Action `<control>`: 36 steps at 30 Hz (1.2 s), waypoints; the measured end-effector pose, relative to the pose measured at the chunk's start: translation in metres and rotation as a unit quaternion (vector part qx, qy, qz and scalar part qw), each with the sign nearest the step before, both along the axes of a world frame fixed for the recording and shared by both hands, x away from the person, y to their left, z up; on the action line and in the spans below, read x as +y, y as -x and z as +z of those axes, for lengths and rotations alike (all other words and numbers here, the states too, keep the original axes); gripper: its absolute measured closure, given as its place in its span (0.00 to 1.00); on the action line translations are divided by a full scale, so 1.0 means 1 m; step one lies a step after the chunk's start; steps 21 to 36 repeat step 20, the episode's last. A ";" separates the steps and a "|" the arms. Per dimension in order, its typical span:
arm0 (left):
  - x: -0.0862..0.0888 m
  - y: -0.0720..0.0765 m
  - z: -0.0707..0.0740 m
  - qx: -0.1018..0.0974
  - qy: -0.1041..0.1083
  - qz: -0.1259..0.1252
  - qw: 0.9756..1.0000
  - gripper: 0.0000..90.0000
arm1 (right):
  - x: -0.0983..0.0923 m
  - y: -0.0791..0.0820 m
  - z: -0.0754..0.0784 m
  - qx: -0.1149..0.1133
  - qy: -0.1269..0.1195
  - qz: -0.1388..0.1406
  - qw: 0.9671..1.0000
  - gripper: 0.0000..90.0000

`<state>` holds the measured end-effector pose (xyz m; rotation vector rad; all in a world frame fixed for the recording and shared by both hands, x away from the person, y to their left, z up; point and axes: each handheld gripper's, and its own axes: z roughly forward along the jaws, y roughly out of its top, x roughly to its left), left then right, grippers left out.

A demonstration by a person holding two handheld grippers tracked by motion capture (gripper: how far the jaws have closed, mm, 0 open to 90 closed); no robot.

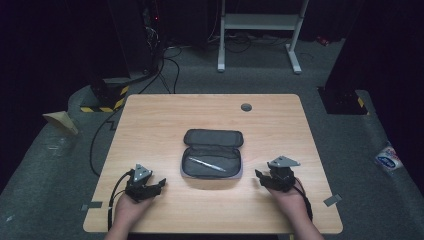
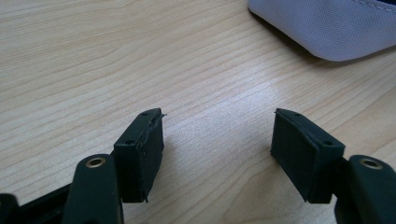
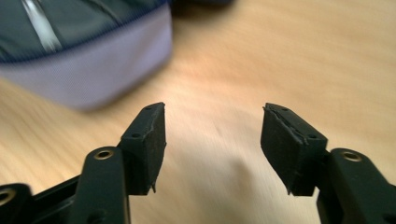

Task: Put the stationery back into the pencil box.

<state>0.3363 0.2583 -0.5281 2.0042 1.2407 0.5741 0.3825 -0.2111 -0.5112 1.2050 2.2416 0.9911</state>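
Resting on a pale wooden table (image 1: 150,125), an open pencil case (image 1: 212,160) lies in the middle, its lid folded back away from the person and a single pen (image 1: 207,164) lying slantwise in the near half. A hand on each side holds a two-jaw gripper. The left gripper (image 1: 161,183) sits near the case's near left corner, jaws apart with nothing but bare wood between them; in the left gripper view the case's pale grey wall (image 2: 327,32) shows beyond and to one side, well apart from the tips. The right gripper (image 1: 259,176) sits near the case's near right corner, jaws likewise apart and empty; the right gripper view is blurred, with the case wall (image 3: 93,79) ahead of its jaws and the pen (image 3: 42,28) inside.

Judging from this, the risks are these. The pen is thin and lies low against the lining, so jaws coming in could pinch fabric instead, or nudge the pen so that it rolls aside. The case looks light and soft; a push on one wall with no hold on the other side could slide it across the smooth wood. The lid, if lifted, may flop back.

No brand, label or writing can be read on the case, pen or grippers.
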 end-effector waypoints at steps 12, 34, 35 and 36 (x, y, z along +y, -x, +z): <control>-0.001 0.001 0.000 -0.001 0.001 0.004 1.000 0.38 | -0.024 0.017 -0.012 0.015 0.006 -0.031 0.999 0.36; -0.001 0.002 0.000 0.000 0.001 0.007 1.000 0.38 | -0.022 0.014 -0.012 0.015 0.005 -0.043 0.999 0.36; -0.001 0.002 0.000 0.000 0.001 0.007 1.000 0.38 | -0.022 0.014 -0.012 0.015 0.005 -0.043 0.999 0.36; -0.001 0.002 0.000 0.000 0.001 0.007 1.000 0.38 | -0.022 0.014 -0.012 0.015 0.005 -0.043 0.999 0.36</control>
